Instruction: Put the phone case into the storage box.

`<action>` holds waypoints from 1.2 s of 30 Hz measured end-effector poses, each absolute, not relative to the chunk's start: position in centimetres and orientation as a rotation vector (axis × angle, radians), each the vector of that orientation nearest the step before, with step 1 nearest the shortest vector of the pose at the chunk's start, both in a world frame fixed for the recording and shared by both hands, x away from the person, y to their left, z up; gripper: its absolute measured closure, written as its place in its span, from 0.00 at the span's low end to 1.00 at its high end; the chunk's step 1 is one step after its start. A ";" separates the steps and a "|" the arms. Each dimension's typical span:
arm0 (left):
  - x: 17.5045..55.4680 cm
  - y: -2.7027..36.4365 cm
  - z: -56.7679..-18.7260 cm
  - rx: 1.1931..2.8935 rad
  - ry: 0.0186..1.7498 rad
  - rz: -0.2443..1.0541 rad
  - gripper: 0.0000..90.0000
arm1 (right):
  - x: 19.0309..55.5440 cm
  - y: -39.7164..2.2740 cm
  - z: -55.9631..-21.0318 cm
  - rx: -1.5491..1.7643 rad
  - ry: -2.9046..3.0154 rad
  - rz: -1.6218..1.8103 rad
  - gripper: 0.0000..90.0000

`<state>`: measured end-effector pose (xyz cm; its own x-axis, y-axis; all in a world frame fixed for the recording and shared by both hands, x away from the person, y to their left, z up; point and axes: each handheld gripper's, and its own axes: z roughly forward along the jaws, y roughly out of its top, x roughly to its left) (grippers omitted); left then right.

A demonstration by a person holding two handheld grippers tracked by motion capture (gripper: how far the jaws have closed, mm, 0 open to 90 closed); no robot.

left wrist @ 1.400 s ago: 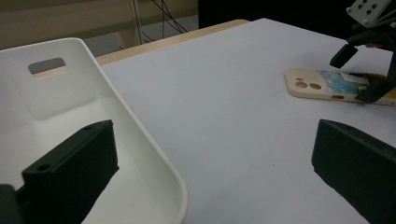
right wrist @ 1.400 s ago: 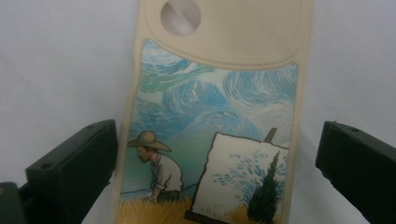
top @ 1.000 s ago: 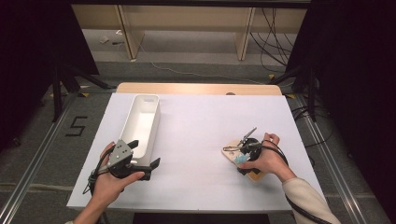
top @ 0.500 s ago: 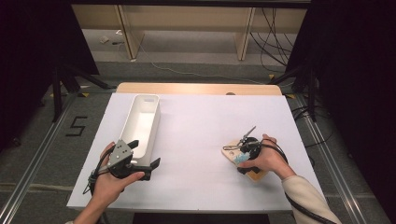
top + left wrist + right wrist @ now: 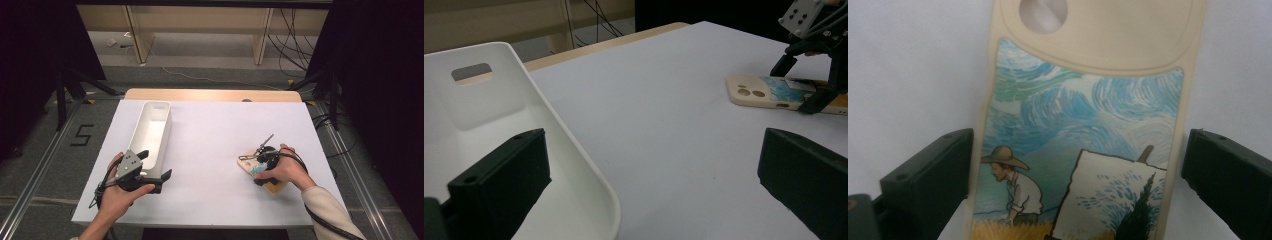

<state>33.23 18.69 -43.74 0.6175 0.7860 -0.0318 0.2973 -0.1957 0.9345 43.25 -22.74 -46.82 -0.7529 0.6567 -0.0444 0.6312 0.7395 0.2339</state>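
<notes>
A cream phone case [image 5: 245, 163] with a painted picture of a man in a straw hat lies flat on the white table [image 5: 215, 145] at the right. My right gripper [image 5: 261, 164] hangs just over it, open. In the right gripper view the case [image 5: 1083, 100] runs up between the two jaws of the right gripper [image 5: 1077, 147], one jaw along each long edge. My left gripper [image 5: 154, 165] is open at the near end of a long white tray [image 5: 168, 124]. In the left gripper view one jaw of the left gripper [image 5: 651, 150] is inside the tray [image 5: 584, 165], the other over bare table.
The tray holds nothing that I can see and has a handle slot [image 5: 471, 71] in its far end. From the left gripper the case [image 5: 754, 92] and the right gripper [image 5: 806, 82] lie across open table. A wooden strip [image 5: 210, 95] borders the table's far edge.
</notes>
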 end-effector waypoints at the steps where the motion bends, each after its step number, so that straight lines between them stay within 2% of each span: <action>1: 33.2 18.7 -43.7 1.768 0.883 0.568 0.00 | 43.3 -22.7 -46.8 1.047 2.816 0.310 0.03; 36: 33.2 18.7 -43.8 1.770 0.881 0.568 0.00 | 43.1 -22.6 -46.5 1.103 2.812 0.321 0.12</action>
<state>33.24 18.67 -43.76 0.6191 0.7848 -0.0303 0.2968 -0.1980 0.9342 43.12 -22.64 -46.48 -0.7317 0.6813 -0.0197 0.6593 0.7148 0.2331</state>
